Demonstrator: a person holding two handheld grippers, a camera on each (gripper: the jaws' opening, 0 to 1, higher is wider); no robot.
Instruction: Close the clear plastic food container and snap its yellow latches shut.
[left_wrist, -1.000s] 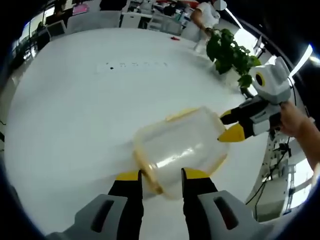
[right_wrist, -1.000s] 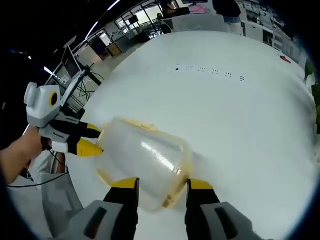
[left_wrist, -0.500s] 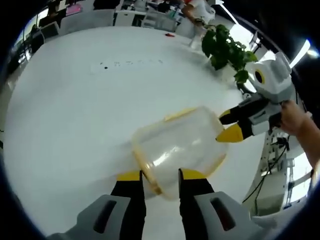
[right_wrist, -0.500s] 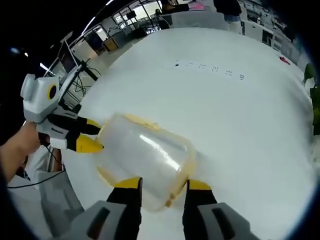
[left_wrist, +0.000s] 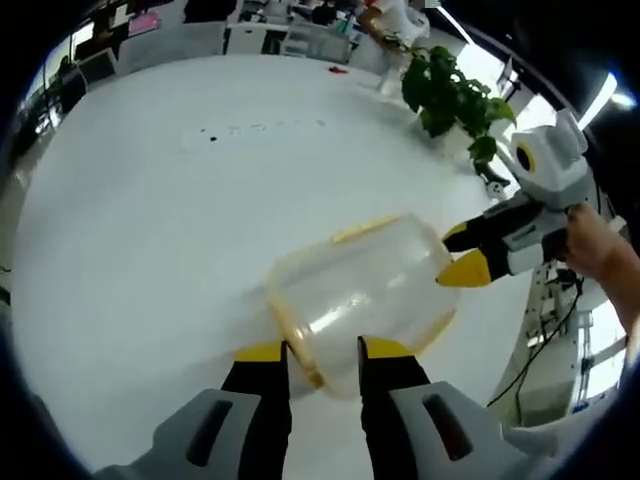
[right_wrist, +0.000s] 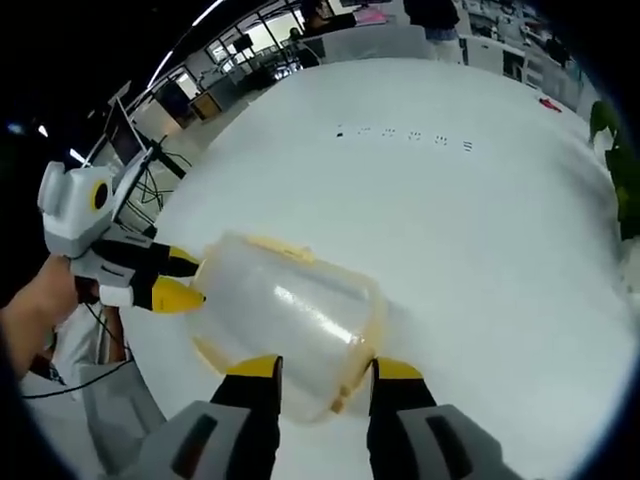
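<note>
While clear plastic food container (left_wrist: 355, 300) lay on white table (left_wrist: 150, 220), left gripper (left_wrist: 322, 352) clamped one end, right gripper (right_wrist: 318, 368) clamped opposite end, yellow latches (left_wrist: 365, 228) along rim, lid on.

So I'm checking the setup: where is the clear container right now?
The clear container lies on the white table, between the left gripper at one end and the right gripper at the other.

Grey-bodied left gripper (left_wrist: 322, 352) and right gripper (right_wrist: 328, 367), black jaws tipped yellow.
</note>
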